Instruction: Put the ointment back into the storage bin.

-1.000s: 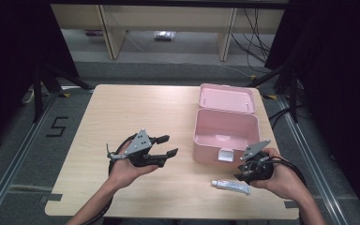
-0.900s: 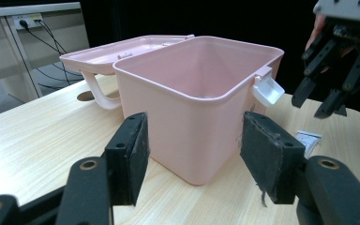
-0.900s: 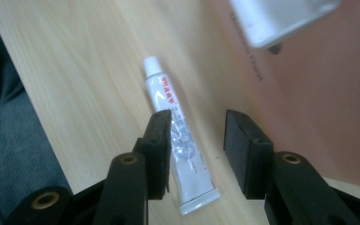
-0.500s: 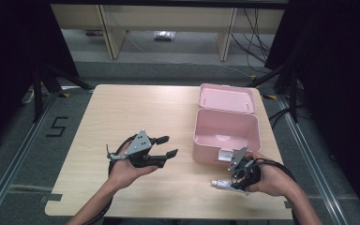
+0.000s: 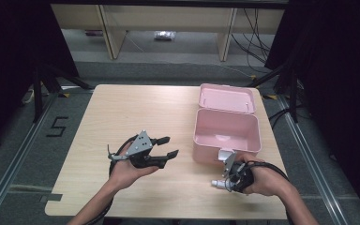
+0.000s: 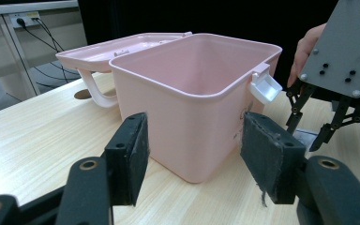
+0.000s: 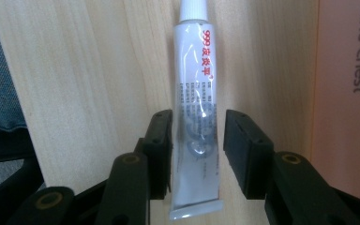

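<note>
A white ointment tube (image 7: 194, 84) with red print lies on the wooden table (image 5: 122, 108), cap pointing away in the right gripper view. My right gripper (image 7: 197, 140) points down over it, open, one jaw on each side of the tube's lower half. From above, the tube's cap end (image 5: 217, 184) sticks out left of the right gripper (image 5: 232, 178), just in front of the pink box (image 5: 225, 143). The left gripper (image 5: 168, 146) hovers open and empty at mid-table, aimed at the box (image 6: 192, 108). Its own jaws (image 6: 192, 154) stand wide apart.
The pink box's lid (image 5: 227, 98) lies folded back behind it, and the inside looks bare. A white latch (image 6: 265, 86) sticks out of its front wall. The box wall (image 7: 351, 70) stands close beside the tube. The table's front edge (image 5: 168, 216) is near both hands.
The right gripper has moved left and tipped down over the tube, so its jaws now straddle it. The left gripper has stayed where it was.
</note>
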{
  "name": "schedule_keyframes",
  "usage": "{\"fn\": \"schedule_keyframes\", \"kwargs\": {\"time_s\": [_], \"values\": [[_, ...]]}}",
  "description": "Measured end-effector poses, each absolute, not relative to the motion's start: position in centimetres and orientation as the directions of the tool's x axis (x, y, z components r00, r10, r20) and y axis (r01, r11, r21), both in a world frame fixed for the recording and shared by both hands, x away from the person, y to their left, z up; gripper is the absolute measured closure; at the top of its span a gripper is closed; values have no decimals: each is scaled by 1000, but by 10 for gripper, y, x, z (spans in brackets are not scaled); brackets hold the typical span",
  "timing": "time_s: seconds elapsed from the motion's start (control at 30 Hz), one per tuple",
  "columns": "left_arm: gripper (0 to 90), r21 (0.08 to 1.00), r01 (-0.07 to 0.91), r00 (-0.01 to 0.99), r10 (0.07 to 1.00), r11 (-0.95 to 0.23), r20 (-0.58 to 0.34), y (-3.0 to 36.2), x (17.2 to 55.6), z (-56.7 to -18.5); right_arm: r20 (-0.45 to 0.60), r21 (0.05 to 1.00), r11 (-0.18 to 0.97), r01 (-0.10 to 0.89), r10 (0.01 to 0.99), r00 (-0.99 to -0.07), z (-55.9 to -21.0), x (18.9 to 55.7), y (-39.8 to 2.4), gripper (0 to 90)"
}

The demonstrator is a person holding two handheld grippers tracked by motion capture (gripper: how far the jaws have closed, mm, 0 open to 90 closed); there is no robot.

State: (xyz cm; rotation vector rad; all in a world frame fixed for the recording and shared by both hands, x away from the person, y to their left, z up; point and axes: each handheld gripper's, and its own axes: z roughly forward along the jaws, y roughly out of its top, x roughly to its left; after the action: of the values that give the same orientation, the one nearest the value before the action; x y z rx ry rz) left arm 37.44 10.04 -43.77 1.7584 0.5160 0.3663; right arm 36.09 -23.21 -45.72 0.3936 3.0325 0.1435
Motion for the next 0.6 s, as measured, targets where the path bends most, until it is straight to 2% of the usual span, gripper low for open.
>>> {"fn": "schedule_keyframes", "kwargs": {"time_s": [0.03,0.13,0.17,0.27,0.37,0.4,0.6], "values": [[415,969,149,852,523,-195,-26,101,374,-438,-72,101,969,226,234,-970,-458,362,-231,634],[415,969,151,850,525,-194,-27,101,375,-438,-71,86,965,248,255,-964,-460,363,-230,636],[415,969,153,849,527,-194,-29,102,375,-438,-77,86,973,214,220,-972,-461,365,-229,636],[415,969,153,850,527,-194,-28,102,375,-438,-71,69,967,245,249,-966,-463,363,-228,639],[415,969,155,849,528,-191,-32,102,374,-438,-70,73,979,188,193,-979,-466,366,-227,641],[415,969,155,849,527,-191,-32,102,374,-438,-67,55,968,246,249,-966,-465,362,-225,642],[415,969,151,851,525,-193,-28,102,374,-438,-48,43,977,211,212,-976,-469,365,-225,652]]}}
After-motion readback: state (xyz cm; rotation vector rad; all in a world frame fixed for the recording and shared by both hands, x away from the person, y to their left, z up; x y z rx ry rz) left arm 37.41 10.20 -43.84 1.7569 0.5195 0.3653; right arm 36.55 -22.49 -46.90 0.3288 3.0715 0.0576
